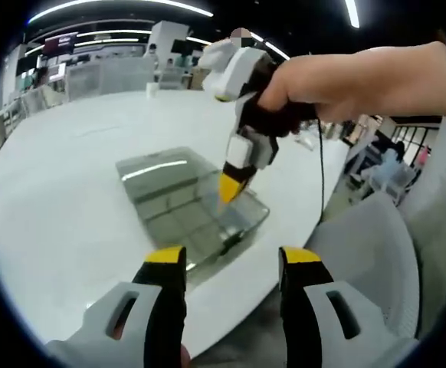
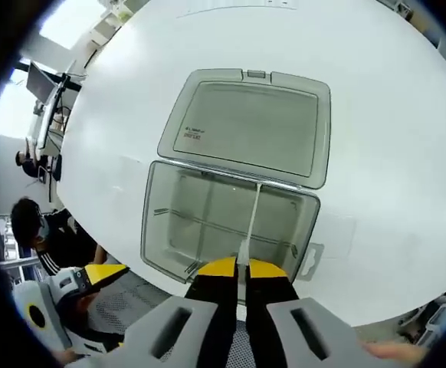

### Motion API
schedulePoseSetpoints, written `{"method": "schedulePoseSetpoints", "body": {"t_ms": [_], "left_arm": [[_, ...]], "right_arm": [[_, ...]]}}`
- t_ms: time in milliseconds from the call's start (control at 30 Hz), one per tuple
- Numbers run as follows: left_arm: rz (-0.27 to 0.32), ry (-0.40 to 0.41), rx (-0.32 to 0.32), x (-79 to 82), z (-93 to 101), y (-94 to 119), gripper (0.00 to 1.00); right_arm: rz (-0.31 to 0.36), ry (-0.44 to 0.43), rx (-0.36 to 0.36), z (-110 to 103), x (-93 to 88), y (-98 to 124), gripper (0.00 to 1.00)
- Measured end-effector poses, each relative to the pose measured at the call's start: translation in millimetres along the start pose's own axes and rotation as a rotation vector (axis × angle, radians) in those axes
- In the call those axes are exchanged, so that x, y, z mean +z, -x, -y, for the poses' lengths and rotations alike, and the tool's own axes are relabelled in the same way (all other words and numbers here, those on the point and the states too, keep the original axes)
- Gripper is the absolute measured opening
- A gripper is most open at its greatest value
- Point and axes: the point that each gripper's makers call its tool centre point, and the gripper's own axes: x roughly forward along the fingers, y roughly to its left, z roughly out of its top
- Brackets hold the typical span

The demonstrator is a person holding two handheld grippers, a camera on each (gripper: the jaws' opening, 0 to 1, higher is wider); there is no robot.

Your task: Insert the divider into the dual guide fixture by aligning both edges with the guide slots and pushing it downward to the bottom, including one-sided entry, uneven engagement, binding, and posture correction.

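Item: clear divider (image 2: 251,218), pinched edge-on by right gripper (image 2: 241,270), standing in hinged clear organiser box (image 2: 162,230) on white table (image 2: 376,138). Left gripper (image 1: 231,264): jaws apart, empty, near table edge. Handling: keep divider upright, seat both ends evenly, press straight down.

round white table (image 1: 70,192), grey chair (image 1: 368,253)

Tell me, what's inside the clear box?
Inside the clear box, a thin white divider stands upright, pinched by the right gripper. Another divider runs crosswise. The gripper's tips cover the divider's near end.
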Motion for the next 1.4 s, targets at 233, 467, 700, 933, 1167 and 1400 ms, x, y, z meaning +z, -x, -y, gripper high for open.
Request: {"method": "schedulePoseSetpoints", "body": {"t_ms": [233,467,700,933,1167,1400], "left_arm": [[0.007,-0.002,-0.001,0.9,0.7,-0.2,0.46],[0.01,0.0,-0.001,0.4,0.9,1.2,0.46],[0.016,0.004,0.002,0.8,-0.3,2.5,0.46],[0.017,0.006,0.003,0.7,-0.4,2.3,0.46],[0.018,0.01,0.006,0.5,-1.5,3.1,0.46],[0.014,0.007,0.003,-0.3,-0.9,1.7,0.46]], "right_arm": [[0.004,-0.026,0.009,3.9,-2.9,2.1,0.0],[0.003,-0.043,0.016,1.7,-0.3,1.9,0.0],[-0.006,-0.053,0.013,2.2,3.1,-1.0,0.0],[-0.021,-0.054,0.011,-2.2,3.4,-2.3,0.0],[-0.021,-0.057,-0.001,2.5,2.6,0.0,0.0],[-0.019,-0.057,0.001,4.5,0.8,2.3,0.0]]}}
